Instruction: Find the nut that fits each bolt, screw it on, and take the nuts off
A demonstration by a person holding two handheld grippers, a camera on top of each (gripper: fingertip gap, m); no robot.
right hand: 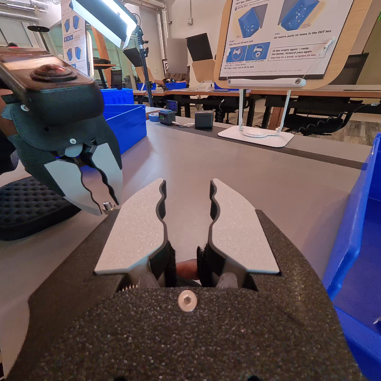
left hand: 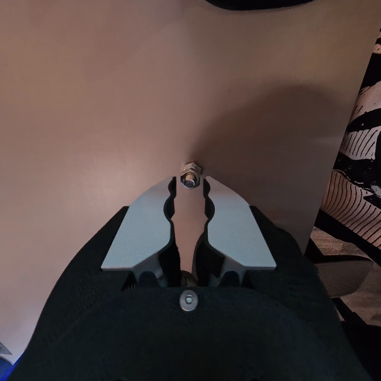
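Left wrist view: bolt (left hand: 190, 179) stands free between the parted hand-held gripper (left hand: 190, 179) tips.

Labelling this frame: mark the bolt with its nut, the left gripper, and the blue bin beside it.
bolt with nut (left hand: 189, 179), left wrist view, on the nut face around the bolt's end.
left gripper (right hand: 109, 207), right wrist view, midway between its fingers.
blue bin (right hand: 132, 121), right wrist view, on its side wall.

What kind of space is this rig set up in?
Likely a shared lab or data-collection workroom: long tables with blue parts bins, an instruction board on a stand, a studio light panel, and a person seated at a farther table.
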